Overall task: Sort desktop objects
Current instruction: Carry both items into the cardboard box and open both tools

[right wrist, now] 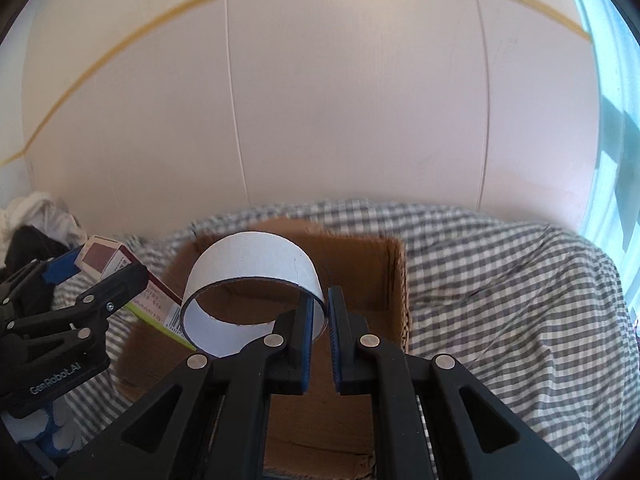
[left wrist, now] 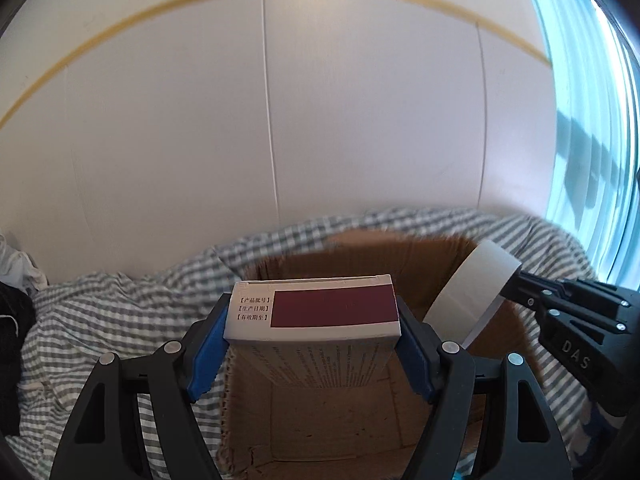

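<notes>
My left gripper [left wrist: 313,322] is shut on a white medicine box [left wrist: 312,308] with a dark red panel, held above the open cardboard box [left wrist: 320,420]. My right gripper [right wrist: 321,320] is shut on the wall of a white tape roll [right wrist: 252,268], also held over the cardboard box [right wrist: 360,280]. In the left wrist view the tape roll [left wrist: 472,280] and right gripper [left wrist: 516,280] show at the right. In the right wrist view the left gripper [right wrist: 86,266] with the medicine box [right wrist: 104,258] shows at the left.
The cardboard box sits on a grey-and-white checked cloth [right wrist: 500,280] against a white panelled wall [left wrist: 320,120]. Dark and white clothing [right wrist: 28,224] lies at the far left. A bright window [left wrist: 592,120] is at the right.
</notes>
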Demonstrator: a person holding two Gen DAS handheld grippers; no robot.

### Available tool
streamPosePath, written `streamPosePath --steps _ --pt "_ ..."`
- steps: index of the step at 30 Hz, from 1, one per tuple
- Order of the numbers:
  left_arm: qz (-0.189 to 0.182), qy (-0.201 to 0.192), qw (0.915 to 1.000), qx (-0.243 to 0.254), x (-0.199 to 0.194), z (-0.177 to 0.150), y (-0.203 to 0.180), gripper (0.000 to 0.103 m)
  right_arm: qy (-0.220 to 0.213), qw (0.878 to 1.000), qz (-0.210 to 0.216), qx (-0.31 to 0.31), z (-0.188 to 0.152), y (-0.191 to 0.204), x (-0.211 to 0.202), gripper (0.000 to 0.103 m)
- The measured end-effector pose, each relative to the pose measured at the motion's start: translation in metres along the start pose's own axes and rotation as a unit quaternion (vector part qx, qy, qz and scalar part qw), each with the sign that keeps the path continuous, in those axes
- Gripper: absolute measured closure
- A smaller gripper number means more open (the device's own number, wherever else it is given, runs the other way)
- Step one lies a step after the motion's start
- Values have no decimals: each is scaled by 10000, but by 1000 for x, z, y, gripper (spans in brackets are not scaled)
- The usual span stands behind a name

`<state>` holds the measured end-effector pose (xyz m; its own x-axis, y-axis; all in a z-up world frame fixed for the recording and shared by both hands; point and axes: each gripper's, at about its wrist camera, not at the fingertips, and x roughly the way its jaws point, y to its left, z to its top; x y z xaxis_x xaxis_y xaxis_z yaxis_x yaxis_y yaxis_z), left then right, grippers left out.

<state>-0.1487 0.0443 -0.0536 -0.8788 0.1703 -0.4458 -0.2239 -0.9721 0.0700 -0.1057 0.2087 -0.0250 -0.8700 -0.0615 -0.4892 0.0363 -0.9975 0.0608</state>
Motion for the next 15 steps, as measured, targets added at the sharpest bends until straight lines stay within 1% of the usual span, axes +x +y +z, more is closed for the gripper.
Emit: streamPosePath --steps 3,8,9,10,11,12,13,15 --pt "5 222 9997 32 20 -8 0 27 196 9998 0 46 -4 -10 25 96" --pt "-33 571 9983 -143 44 -20 10 26 511 9987 -44 -34 -12 -12 49 94" --pt "-66 636 9978 -174 49 -21 9 25 586 9983 -30 -42 -14 -11 52 91" --pt "-87 705 9972 -231 51 -22 11 24 633 9980 -36 -48 -15 -10 54 82" --pt "-110 749 9966 -313 52 -22 12 21 653 9978 -55 -64 -14 -9 56 74" --pt "-125 767 9963 -354 52 -21 13 18 652 9978 -67 -103 -14 -7 56 62" --pt "-142 746 9965 -362 50 -20 13 17 627 9979 -64 -130 -14 -4 53 58" --pt "-113 660 9974 -277 46 -14 9 15 581 9981 -68 -197 -11 2 44 58"
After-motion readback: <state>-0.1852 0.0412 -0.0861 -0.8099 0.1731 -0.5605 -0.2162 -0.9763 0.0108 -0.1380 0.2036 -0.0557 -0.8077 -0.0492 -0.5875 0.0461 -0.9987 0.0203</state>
